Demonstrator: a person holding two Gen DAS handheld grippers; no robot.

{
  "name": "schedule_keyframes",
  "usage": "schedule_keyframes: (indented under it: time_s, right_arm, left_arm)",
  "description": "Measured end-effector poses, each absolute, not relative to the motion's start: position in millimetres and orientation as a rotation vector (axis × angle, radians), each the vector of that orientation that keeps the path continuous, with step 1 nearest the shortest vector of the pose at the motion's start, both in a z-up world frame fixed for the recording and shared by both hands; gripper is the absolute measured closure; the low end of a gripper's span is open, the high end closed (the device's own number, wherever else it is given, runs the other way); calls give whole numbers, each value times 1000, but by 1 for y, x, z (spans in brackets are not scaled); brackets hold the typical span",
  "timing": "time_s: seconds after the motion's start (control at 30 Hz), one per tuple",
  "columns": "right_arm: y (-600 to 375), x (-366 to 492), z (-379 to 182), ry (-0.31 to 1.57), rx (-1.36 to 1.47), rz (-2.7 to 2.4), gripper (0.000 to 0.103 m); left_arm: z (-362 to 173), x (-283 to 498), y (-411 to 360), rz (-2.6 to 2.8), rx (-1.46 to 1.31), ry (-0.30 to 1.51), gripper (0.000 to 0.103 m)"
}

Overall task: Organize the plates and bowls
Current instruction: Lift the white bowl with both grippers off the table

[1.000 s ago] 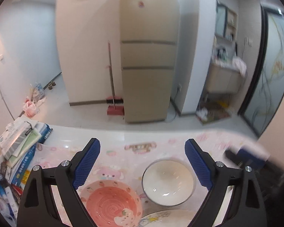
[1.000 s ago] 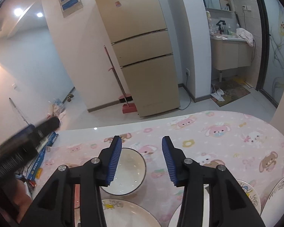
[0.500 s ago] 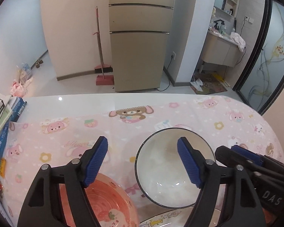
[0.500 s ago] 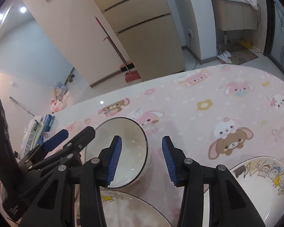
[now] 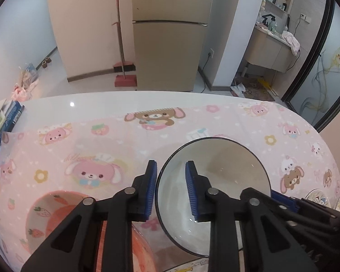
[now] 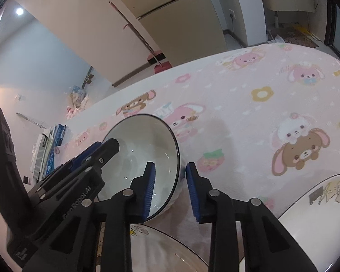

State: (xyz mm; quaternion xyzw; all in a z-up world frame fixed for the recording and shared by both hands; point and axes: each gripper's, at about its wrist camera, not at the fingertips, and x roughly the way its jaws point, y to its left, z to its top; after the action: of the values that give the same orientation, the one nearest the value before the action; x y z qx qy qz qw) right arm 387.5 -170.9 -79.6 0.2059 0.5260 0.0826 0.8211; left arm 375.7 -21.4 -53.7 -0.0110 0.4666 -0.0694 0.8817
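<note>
A white bowl (image 5: 226, 176) with a dark rim stands on the pink cartoon tablecloth (image 5: 97, 140). My left gripper (image 5: 171, 165) straddles its left rim, one finger outside and one inside. Its jaws are closing, and a gap still shows beside the rim. In the right wrist view the same bowl (image 6: 136, 149) has my right gripper (image 6: 170, 165) astride its opposite rim. Those jaws are also closing and have not clamped. A pink strawberry bowl (image 5: 54, 213) sits just left of the left gripper. Each gripper shows at the edge of the other's view.
Cartoon-printed plates lie near the front: one (image 6: 317, 206) at the right, another (image 6: 170, 247) under the right gripper. A stack of books (image 5: 0, 124) lines the table's left edge. Beyond the far edge are a fridge (image 5: 167, 40) and a broom (image 5: 122, 45).
Both grippers have sunk toward the table and come down over opposite sides of the white bowl's rim. Both pairs of jaws have narrowed, the left one by much more.
</note>
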Motion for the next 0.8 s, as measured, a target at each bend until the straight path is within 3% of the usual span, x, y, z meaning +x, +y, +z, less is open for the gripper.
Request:
schedule_keyframes:
  time_s: [0.1,0.57,0.63,0.8]
  right_arm:
    - [-167,388,-83,1111,398,136,86]
    - [-168,391,-98,1154,389,119,89]
    - [-171,391,-99,1157,410,127,89]
    - [-183,390,-99,1168,506,155,90]
  left_arm:
    - [-55,375,-24,-132,-5,974,81]
    - [-62,375,-36,-126,39,1033,85]
    - [-62,374,-34,-128,42,1027,90]
    - [-57,374,-19,-194,-77,1035,92]
